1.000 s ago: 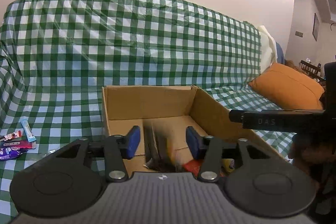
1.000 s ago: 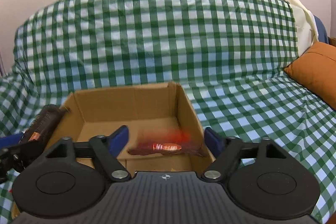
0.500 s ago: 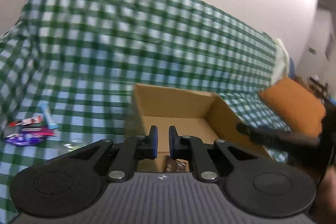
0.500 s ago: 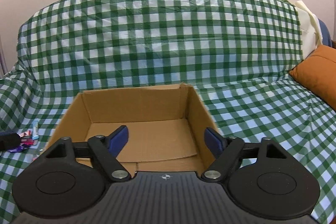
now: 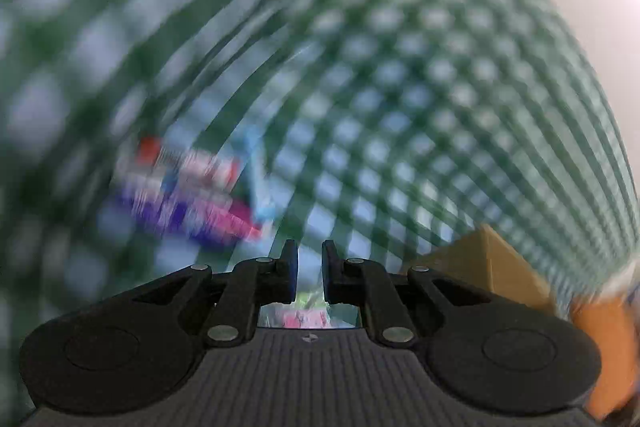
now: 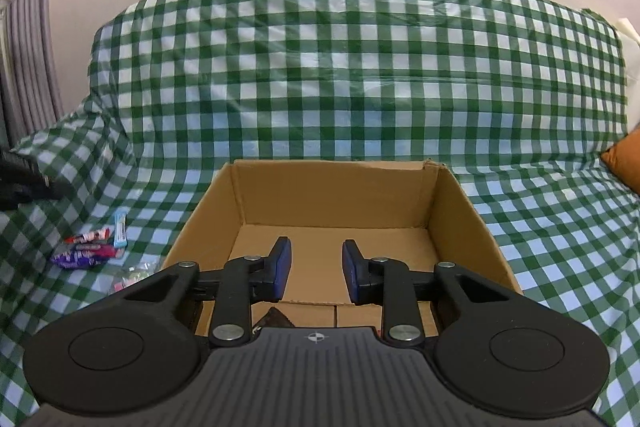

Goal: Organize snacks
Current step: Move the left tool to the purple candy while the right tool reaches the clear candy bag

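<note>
Left wrist view: the picture is smeared with motion. The left gripper has its jaws drawn nearly together, a thin gap between the blue pads and nothing in it, so it carries no snack. The loose snack wrappers lie at about 10 o'clock from the jaws on the green checked cover; the gripper seems aimed their way to fetch the next one. A corner of the cardboard box sits at 3 o'clock, off to the side.

Right wrist view: the right gripper hangs over the open box, its jaws have just been closing and now stand partly open with nothing between them. It likely waits there because this box is where snacks go. A dark wrapper shows low in the box, just under the jaws. The remaining pile lies at 9 o'clock, well apart from the box wall.
</note>
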The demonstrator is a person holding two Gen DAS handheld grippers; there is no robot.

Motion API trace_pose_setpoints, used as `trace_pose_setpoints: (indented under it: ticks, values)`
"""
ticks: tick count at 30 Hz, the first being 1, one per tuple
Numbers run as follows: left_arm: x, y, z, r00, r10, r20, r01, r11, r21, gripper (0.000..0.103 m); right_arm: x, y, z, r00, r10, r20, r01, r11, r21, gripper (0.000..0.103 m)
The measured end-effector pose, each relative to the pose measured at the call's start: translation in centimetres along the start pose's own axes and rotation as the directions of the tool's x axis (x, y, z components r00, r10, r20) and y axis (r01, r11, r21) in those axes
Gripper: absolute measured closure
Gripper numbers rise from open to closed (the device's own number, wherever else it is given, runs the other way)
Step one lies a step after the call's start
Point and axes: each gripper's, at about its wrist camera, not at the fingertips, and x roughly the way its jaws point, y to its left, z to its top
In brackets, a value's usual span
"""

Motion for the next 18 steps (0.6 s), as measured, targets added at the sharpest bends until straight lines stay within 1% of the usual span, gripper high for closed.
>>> trace_pose_setpoints:
  ticks: [1,2,3,4,5,6,7,9,12,14,18]
  values:
    - [0.5,0.8,0.4,1.000,-0.002,-0.013,0.001,0.998,-0.062,0.090,0.1,0.2,0.0,1.000,0.004,-0.003,-0.004,1.000,-0.010,0.071]
    - [0.9,1.4,0.8,1.000,0.003,-0.011,-0.004,0.994,-0.108,0.083,0.2,0.4,0.0,1.000,0.005,-0.005,-0.005,1.000,-0.022,0.070]
    - [1.0,1.9,1.1,1.000,0.012,-0.002,-0.012,0.990,-0.139,0.070,0.3,0.7,-0.1,1.000,0.004,-0.007,-0.005,0.999,-0.037,0.069]
    - [1.2,2.5,1.3,1.000,0.020,0.001,-0.019,0.985,-0.174,0.062,0.4,0.9,-0.1,1.000,0.004,-0.009,-0.005,0.999,-0.045,0.068]
    - [1.5,3.2,1.6,1.000,0.023,-0.003,-0.023,0.974,-0.224,0.051,0.7,1.0,0.0,1.000,0.007,-0.012,-0.008,0.999,-0.046,0.067]
    - [1.8,3.9,1.8,1.000,0.021,-0.006,-0.022,0.963,-0.268,0.048,0.8,1.1,0.1,1.000,0.010,-0.015,-0.011,0.999,-0.046,0.066]
    - [2.1,4.7,1.9,1.000,0.025,-0.010,-0.027,0.949,-0.314,0.048,0.9,1.3,0.1,1.000,0.012,-0.017,-0.012,0.999,-0.048,0.065]
    - [2.9,5.9,2.1,0.998,0.054,-0.022,-0.058,0.924,-0.378,0.045,1.3,1.7,0.4,1.000,0.014,-0.020,-0.015,0.998,-0.053,0.063]
    - [3.9,7.3,2.4,0.996,0.075,-0.039,-0.084,0.895,-0.438,0.044,1.9,2.3,0.7,0.999,0.024,-0.025,-0.026,0.998,-0.052,0.061]
    - [4.2,7.7,2.5,0.997,0.076,-0.035,-0.083,0.886,-0.455,0.044,2.2,2.5,0.7,0.999,0.031,-0.029,-0.032,0.998,-0.050,0.060]
    - [4.8,7.4,2.6,0.994,0.099,-0.047,-0.110,0.885,-0.452,0.045,2.5,3.0,0.7,0.999,0.034,-0.041,-0.036,0.998,-0.059,0.058]
